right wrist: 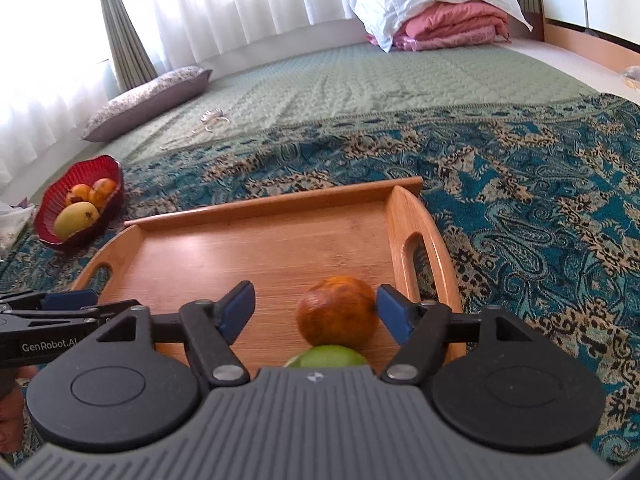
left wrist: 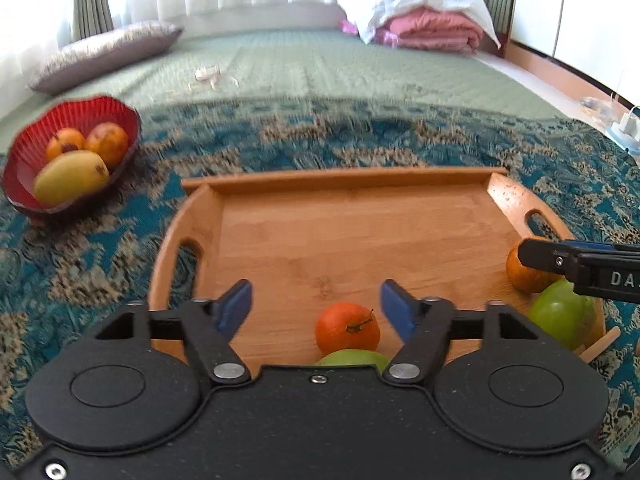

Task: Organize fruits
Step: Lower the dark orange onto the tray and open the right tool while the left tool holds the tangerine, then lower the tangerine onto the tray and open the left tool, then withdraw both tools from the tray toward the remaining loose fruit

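Observation:
A wooden tray (left wrist: 344, 178) (right wrist: 276, 204) lies on a blue patterned cloth. My left gripper (left wrist: 316, 300) is open above the tray's near edge. An orange fruit (left wrist: 347, 328) rests on the tray between its blue pads, untouched, and a green fruit (left wrist: 352, 358) peeks out just behind it. My right gripper (right wrist: 316, 300) is open too. A brownish orange fruit (right wrist: 338, 316) sits between its pads close to the right one, with a green fruit (right wrist: 326, 358) against it. A red bowl (left wrist: 24, 168) (right wrist: 80, 176) at the left holds a yellow mango (left wrist: 70, 176) and two orange fruits.
A grey pillow (left wrist: 104, 54) lies far left on the green quilt (left wrist: 320, 64). Folded pink blankets (left wrist: 432, 32) under a white bundle sit at the back right. Small white bits (left wrist: 208, 76) lie on the quilt. The patterned cloth (right wrist: 540, 208) spreads right of the tray.

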`<action>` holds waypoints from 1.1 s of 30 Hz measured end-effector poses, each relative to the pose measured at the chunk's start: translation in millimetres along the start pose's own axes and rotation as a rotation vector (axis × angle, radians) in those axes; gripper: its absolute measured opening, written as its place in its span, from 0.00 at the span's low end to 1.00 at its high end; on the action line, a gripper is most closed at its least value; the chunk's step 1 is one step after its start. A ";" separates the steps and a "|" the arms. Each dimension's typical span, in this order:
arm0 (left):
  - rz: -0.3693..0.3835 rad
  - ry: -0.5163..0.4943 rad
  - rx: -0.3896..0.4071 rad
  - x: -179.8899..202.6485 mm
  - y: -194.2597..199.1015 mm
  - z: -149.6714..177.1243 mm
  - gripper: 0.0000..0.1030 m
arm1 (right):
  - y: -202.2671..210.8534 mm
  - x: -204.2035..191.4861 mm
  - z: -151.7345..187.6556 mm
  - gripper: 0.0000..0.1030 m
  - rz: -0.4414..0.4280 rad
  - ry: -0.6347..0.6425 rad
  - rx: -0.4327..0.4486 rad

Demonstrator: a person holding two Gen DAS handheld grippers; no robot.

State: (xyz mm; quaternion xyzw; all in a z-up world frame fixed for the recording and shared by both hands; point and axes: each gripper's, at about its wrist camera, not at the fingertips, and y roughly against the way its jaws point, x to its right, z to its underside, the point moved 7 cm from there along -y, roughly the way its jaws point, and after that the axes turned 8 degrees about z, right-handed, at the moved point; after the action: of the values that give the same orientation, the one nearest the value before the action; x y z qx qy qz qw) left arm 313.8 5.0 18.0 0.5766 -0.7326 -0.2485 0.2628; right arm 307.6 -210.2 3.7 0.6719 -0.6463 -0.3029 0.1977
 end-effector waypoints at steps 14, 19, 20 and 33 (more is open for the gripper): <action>0.036 -0.017 0.182 11.2 75.7 31.4 0.93 | 69.1 -3.4 24.9 0.91 -0.047 0.066 0.202; 0.018 -0.015 0.239 11.7 92.1 53.6 0.97 | 84.2 -11.4 41.0 0.98 -0.035 0.144 0.262; 0.015 -0.017 0.244 11.8 93.5 57.9 0.97 | 86.7 -13.6 45.2 0.98 -0.033 0.160 0.272; -0.005 -0.017 0.278 10.8 102.4 105.0 1.00 | 102.4 -46.5 102.9 1.00 -0.025 0.328 0.322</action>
State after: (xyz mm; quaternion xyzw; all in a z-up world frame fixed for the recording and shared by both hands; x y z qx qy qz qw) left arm 168.1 22.5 9.8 0.6070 -0.7608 -0.1502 0.1736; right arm 163.7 -160.2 2.1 0.7429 -0.6373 -0.0852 0.1865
